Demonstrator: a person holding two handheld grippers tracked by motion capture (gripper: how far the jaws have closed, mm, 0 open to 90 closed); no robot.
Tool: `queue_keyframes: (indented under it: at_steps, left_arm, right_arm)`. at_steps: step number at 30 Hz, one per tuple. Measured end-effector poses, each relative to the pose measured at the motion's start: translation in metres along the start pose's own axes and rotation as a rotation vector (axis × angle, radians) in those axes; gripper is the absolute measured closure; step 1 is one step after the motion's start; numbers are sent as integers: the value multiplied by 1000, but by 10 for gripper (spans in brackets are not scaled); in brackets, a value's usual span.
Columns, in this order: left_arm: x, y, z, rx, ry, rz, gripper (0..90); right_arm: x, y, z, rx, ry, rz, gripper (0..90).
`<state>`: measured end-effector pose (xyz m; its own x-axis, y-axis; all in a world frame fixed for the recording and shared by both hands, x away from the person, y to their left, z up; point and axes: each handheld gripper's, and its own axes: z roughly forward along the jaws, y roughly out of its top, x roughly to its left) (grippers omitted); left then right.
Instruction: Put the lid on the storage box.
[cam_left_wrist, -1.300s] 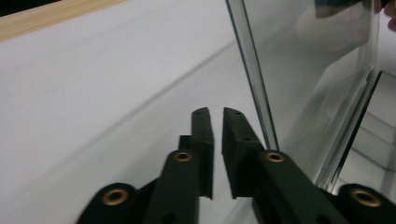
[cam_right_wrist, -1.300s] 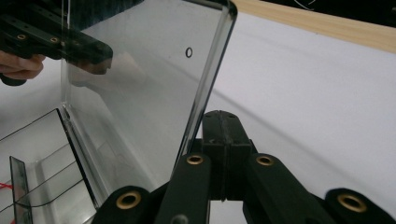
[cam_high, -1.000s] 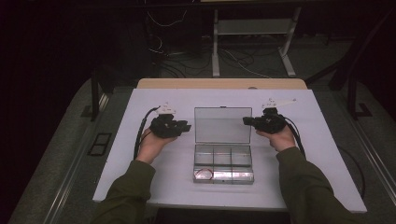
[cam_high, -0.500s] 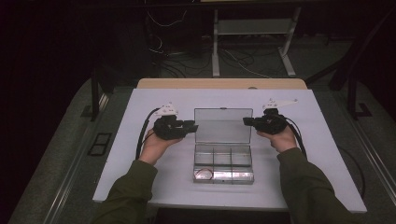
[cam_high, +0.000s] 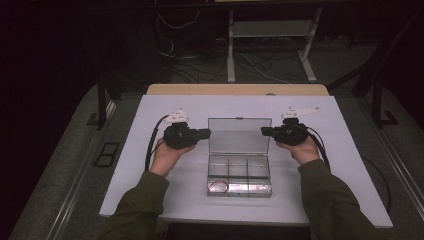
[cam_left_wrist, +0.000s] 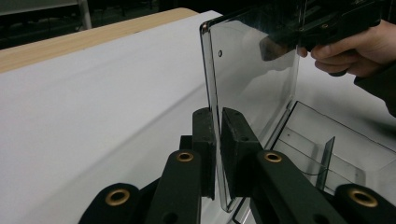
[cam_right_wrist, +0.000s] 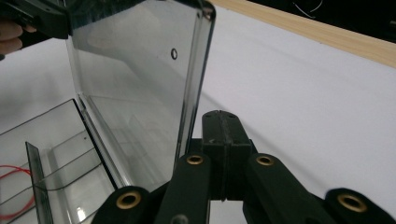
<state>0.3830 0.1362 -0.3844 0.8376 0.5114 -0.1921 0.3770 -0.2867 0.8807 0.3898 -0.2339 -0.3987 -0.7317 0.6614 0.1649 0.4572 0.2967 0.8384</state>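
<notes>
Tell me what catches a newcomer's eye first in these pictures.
A clear plastic box sits mid-table on the white tabletop, its lid standing upright. The left gripper has its fingers shut on the lid's edge, while the right gripper is shut just beside the opposite edge. A loop of red wire lies in a front compartment.

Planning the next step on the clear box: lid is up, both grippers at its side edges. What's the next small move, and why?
Probably swing the lid gently down toward the tray with the left gripper. Its jaws are clamped on the lid's edge, the lid stands upright on its hinge, and the right gripper sits shut just beside the other edge, gripping nothing. It could steady that edge from behind as the lid tips.
</notes>
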Motion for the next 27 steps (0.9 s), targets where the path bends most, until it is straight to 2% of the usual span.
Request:
queue_keyframes:
  at_steps: [5,10,18,27]
  left_arm:
    - [-2,0,-3,-6,-21,-1,857]
    - [-6,0,-5,-6,-19,13,859]
    - [-12,1,-9,4,-4,36,858]
    - [-19,0,-13,3,9,40,856]
  right_arm:
    - [2,0,-2,-1,3,-8,890]
    - [4,1,-9,-4,-1,-17,890]
    - [4,-9,-34,-2,-21,-4,889]
    - [20,-26,-54,28,26,-17,890]
